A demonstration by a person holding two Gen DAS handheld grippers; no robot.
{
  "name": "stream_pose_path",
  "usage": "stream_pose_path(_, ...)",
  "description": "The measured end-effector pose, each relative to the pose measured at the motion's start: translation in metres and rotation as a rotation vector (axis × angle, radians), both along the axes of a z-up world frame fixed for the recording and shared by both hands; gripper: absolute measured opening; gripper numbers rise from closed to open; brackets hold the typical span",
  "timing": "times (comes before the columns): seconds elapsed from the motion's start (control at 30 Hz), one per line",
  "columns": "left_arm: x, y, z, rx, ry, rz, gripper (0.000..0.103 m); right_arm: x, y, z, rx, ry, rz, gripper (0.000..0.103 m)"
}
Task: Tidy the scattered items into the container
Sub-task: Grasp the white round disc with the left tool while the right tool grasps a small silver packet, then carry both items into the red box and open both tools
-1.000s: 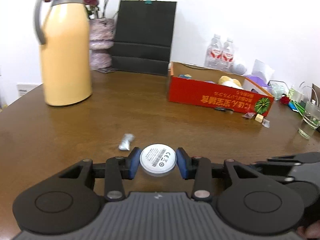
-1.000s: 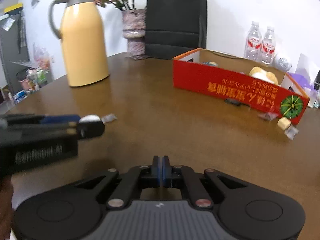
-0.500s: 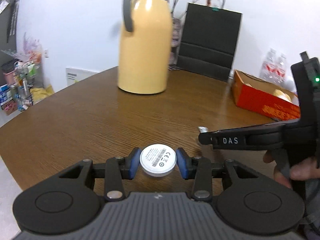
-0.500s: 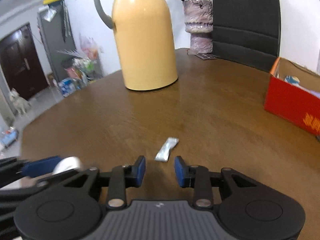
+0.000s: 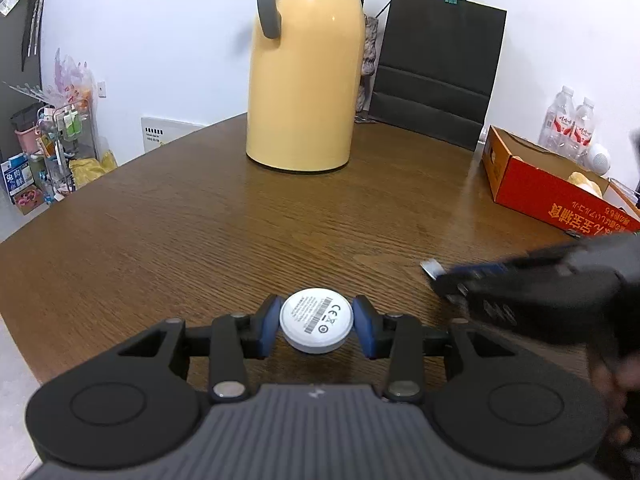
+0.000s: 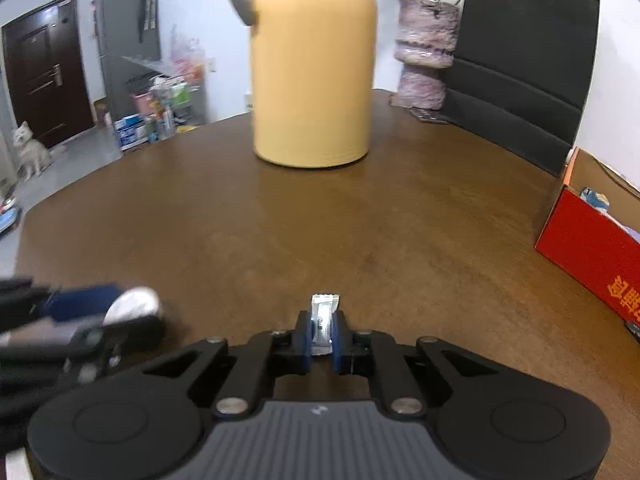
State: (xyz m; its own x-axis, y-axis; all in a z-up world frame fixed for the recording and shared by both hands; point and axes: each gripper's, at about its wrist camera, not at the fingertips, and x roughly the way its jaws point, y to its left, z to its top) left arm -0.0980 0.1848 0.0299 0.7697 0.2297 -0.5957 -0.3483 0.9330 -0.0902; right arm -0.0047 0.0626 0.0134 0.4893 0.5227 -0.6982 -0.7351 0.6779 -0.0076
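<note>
Closed since half a second ago, the right claw (image 6: 321, 335) is now clamped on a small silver sachet (image 6: 325, 317) just above the worktop (image 6: 360, 232); a white round disc (image 5: 316, 319) is gripped between the blue pads of the left claw (image 5: 316, 326); the red cardboard box (image 5: 548, 192) is seen at 3 o'clock, well apart; a yellow thermos jug (image 5: 304, 76) stands at 12 o'clock.

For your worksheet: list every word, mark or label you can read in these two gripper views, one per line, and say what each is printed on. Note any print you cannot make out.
"CE" mark, beside a barcode: white round disc held in the left gripper.
Yellow Chinese characters, upside down, unreadable: red cardboard box.
Red labels, too small: water bottles.
Small print, blurred: silver sachet in the right gripper.
</note>
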Motion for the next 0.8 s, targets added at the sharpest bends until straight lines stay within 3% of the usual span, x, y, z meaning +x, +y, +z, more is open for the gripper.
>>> stream_pose_path(0.17,-0.002,-0.01,-0.004,-0.085,0.024,-0.117,0.04,-0.043,-0.054,0.003,-0.025,0.014,-0.035,0.009)
stream_pose_path(0.37,0.0,-0.032,-0.007,-0.067,0.028,-0.185,0.04,-0.055,-0.098,0.017,-0.096,0.143,-0.06,0.014)
stream_pose_path(0.7,0.002,-0.045,-0.009,-0.062,0.04,-0.23,0.04,-0.038,-0.082,0.018,-0.151,0.158,-0.009,0.016)
stream_pose_path(0.8,0.003,-0.051,-0.012,-0.068,0.044,-0.249,0.04,-0.039,-0.077,0.018,-0.174,0.165,0.024,0.01)
